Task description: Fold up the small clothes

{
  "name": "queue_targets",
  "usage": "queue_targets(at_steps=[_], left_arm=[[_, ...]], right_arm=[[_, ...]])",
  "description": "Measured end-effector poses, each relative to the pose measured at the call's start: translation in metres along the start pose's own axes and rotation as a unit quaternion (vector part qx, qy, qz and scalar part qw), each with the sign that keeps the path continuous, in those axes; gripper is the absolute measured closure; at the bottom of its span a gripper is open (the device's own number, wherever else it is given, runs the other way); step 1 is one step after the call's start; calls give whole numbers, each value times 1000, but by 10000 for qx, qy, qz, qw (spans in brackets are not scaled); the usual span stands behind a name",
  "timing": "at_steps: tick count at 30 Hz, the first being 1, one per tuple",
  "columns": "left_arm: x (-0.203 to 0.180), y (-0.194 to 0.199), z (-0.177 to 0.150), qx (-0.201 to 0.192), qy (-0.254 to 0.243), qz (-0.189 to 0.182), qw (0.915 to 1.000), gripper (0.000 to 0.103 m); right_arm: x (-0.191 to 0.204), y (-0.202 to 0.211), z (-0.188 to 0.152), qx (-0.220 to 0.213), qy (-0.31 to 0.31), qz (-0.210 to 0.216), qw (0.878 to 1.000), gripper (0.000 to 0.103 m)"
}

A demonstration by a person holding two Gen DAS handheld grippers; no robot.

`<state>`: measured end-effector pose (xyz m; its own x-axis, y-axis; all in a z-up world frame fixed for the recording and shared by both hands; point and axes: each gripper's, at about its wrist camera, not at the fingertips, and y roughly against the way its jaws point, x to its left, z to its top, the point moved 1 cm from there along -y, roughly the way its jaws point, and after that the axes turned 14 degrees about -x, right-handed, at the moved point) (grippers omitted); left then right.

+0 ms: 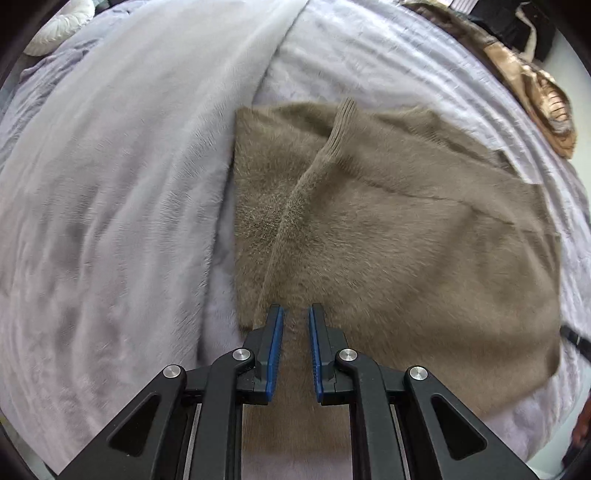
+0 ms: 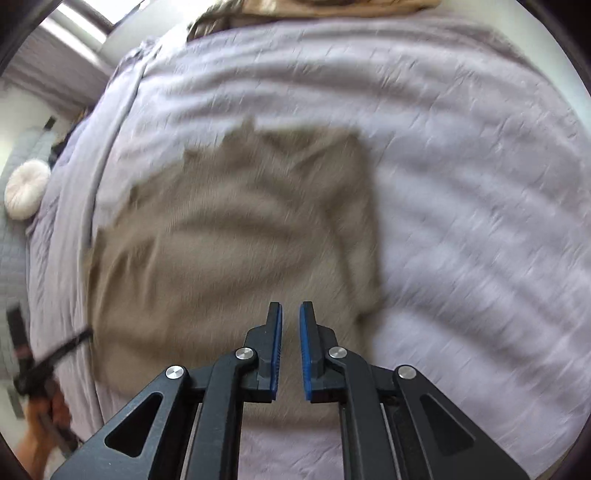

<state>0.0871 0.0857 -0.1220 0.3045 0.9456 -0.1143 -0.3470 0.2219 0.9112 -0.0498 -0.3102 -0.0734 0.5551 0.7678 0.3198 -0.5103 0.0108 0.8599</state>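
A brown-grey knit sweater (image 1: 388,229) lies folded flat on a lilac bedspread (image 1: 110,203), with one ribbed sleeve (image 1: 317,158) laid across its top. My left gripper (image 1: 296,310) hovers over the sweater's near left corner, jaws a small gap apart with nothing between them. The right wrist view is motion-blurred. There the sweater (image 2: 236,236) lies on the bedspread (image 2: 480,221), and my right gripper (image 2: 291,306) is over its near right edge, jaws slightly apart and empty. The left gripper (image 2: 40,365) shows as a dark blur at the far left.
A white round cushion (image 1: 59,26) lies at the bed's far left and also shows in the right wrist view (image 2: 26,192). A brown patterned cloth (image 1: 532,85) lies along the bed's far right edge. A smoother blanket fold (image 1: 184,92) covers the bed's left half.
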Motion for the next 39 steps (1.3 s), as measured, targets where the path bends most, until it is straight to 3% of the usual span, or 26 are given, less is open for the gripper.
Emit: queue_targets(at_steps=[3,5,8,14,20,25,39], left_arm=[[2,-5,2,70,20,-60,10000,88],[1,5,4,30,-153,34,9999,88],[4,15,1,34,-302,196,9993,88],[4,32,-7,106,-203,170,9996,88],[-3,53,-18,97,-283,70,9995,88],[4,68,-27,140,-290,26,9995,88],[25,80,-42,292,-317,34,9991,88]], right_arm=[[-11,-21,-27,419,-202,-219,9987,94],[-23,-20,-39,453,-594,-117,9971,94],[-30,-9,-43,455,-741,-127,9961,92],[-28,7,-39,569,-747,-239,9953,90],[-1,17,-45,643,-699,-143,9954,86],[27,25,-56,746,-631,0,9952,76],[103,31,-78,942,-187,330,9948,68]])
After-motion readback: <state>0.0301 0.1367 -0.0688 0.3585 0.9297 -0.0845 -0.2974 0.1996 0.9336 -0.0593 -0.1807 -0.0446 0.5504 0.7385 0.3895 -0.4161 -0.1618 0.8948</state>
